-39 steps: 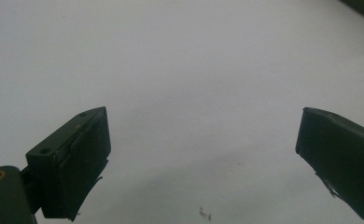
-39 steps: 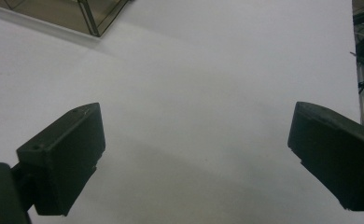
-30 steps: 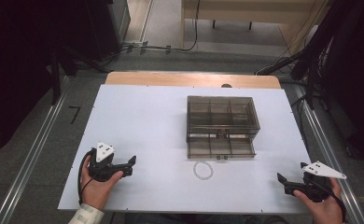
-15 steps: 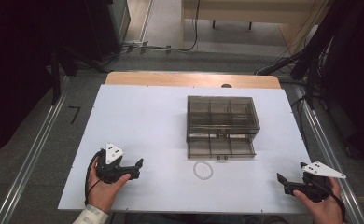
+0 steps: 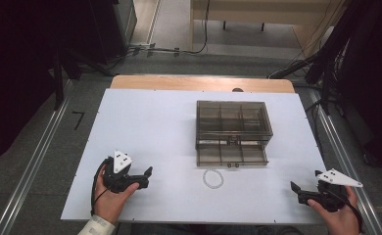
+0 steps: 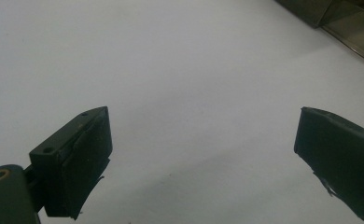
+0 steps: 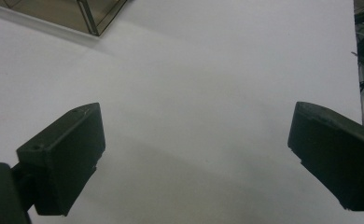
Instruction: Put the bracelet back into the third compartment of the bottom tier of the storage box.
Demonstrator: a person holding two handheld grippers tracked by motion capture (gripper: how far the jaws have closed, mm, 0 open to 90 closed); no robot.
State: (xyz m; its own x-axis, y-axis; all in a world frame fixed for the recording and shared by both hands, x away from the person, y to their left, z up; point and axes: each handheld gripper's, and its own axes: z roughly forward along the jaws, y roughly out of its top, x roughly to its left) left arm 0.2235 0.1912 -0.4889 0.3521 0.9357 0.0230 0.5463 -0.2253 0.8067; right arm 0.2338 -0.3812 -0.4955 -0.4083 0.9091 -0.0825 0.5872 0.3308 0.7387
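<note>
Both grippers, left (image 5: pixel 147 172) and right (image 5: pixel 294 187), spread empty jaws over the white table (image 5: pixel 145 127). Between them, just before the smoky plastic box (image 5: pixel 233 132), lies a bead bracelet (image 5: pixel 213 177): probably light, limp, slippery; pinch its near arc.

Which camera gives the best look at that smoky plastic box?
The high view: the whole box shows, with its compartments. The left gripper view catches just a corner at top right, and the right gripper view a corner at top left.

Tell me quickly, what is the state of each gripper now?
Left gripper: open, holding nothing.
Right gripper: open, holding nothing.
</note>
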